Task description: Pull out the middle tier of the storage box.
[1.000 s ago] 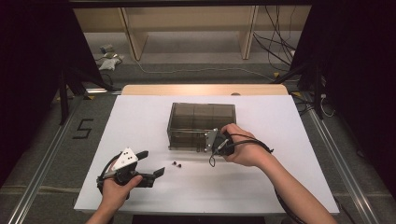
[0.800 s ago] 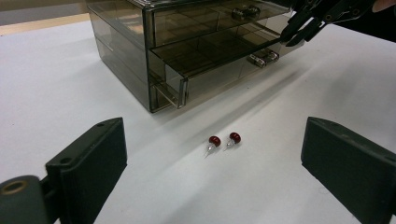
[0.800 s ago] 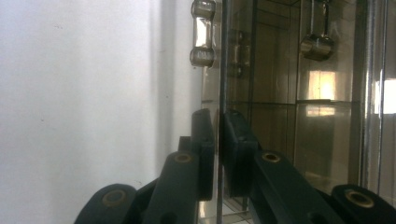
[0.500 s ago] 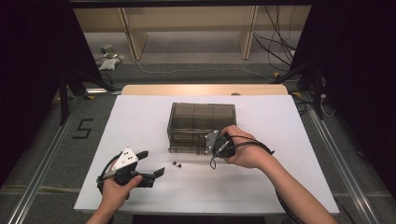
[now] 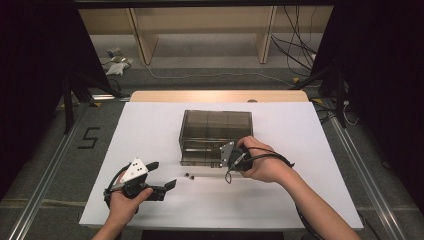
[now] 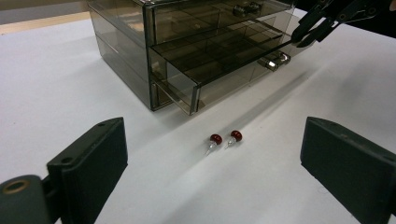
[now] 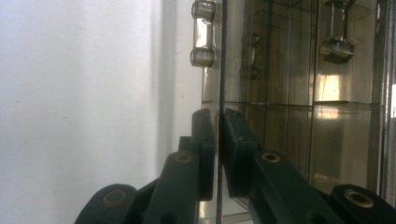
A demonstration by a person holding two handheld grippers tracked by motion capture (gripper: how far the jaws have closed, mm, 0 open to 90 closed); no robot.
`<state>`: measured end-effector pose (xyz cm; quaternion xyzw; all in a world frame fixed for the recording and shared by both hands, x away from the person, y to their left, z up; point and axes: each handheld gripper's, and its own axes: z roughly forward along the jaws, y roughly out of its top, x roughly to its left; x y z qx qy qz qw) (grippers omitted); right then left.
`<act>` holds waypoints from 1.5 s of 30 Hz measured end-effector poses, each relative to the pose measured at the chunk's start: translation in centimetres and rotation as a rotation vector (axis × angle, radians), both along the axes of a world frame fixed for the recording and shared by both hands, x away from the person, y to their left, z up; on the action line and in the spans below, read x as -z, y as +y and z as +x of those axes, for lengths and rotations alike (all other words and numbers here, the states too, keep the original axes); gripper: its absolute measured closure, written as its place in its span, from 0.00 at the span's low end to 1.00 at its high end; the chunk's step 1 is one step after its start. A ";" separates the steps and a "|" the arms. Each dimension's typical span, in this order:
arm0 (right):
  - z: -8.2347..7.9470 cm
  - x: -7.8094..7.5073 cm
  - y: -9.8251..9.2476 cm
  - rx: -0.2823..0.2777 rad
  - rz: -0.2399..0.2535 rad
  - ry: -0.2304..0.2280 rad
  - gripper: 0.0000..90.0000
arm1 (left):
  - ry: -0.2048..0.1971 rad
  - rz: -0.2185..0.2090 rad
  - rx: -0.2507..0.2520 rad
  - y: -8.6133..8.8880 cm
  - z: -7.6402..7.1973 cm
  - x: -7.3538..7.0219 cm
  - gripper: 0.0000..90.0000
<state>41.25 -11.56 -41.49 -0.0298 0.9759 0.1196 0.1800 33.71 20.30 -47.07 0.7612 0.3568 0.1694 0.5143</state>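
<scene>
Two red beads (image 6: pixel 224 137) lie side by side on the white table (image 5: pixel 150 130), just before one smoky drawer box (image 5: pixel 216 125). Its lower drawer (image 6: pixel 219 51) stands pulled out, the right gripper (image 7: pixel 218 126) pinching its front wall. The left gripper (image 5: pixel 162 176) gapes wide, empty, facing the beads.

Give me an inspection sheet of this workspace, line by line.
Surface: white tabletop, flat.
Job's things: smoky transparent plastic drawer cabinet, lower drawer pulled out; two small red-headed pins lying on the table in front of it.
Clutter: nothing seen.
Grippers: right tool shut on the drawer's front wall; left tool open, facing the pins without touching them.
Cables: black cable looping over the right hand.
Surroundings: wooden shelving, loose cables on the floor beyond the table.
</scene>
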 end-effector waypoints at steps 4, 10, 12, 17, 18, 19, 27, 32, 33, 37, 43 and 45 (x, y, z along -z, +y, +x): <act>-0.2 0.0 0.0 0.007 0.010 0.001 0.94 | -0.001 0.002 0.001 0.0 0.0 0.0 0.08; -0.4 0.0 0.1 0.011 0.010 0.013 0.94 | -0.001 -0.001 0.001 0.0 0.0 0.0 0.08; -0.5 0.0 0.1 0.016 0.016 0.017 0.94 | -0.001 -0.001 0.001 0.0 0.0 0.0 0.08; -0.8 0.2 0.2 0.021 0.028 0.026 0.95 | -0.002 0.000 0.003 0.0 0.0 0.0 0.08; -0.9 0.2 0.2 0.027 0.030 0.029 0.95 | -0.002 0.000 0.002 0.0 0.0 0.0 0.08; -0.9 0.1 0.2 0.019 0.024 0.031 0.95 | -0.002 0.000 0.002 0.0 0.0 0.0 0.08; -1.3 0.2 0.3 0.033 0.045 0.045 0.95 | -0.002 -0.001 0.002 0.0 0.0 0.0 0.08; -1.5 0.2 0.4 0.038 0.046 0.057 0.95 | -0.002 0.000 0.003 0.0 0.0 0.0 0.08; -1.5 0.2 0.4 0.036 0.047 0.056 0.95 | -0.002 0.000 0.003 0.0 0.0 0.0 0.08; -1.6 0.2 0.4 0.038 0.045 0.060 0.95 | -0.002 0.000 0.002 0.0 0.0 0.0 0.08; -1.8 0.3 0.3 0.032 0.048 0.057 0.95 | -0.002 0.000 0.001 0.0 0.0 0.0 0.08; -1.9 0.3 0.2 0.030 0.047 0.059 0.95 | -0.002 0.000 0.003 0.0 0.0 0.0 0.08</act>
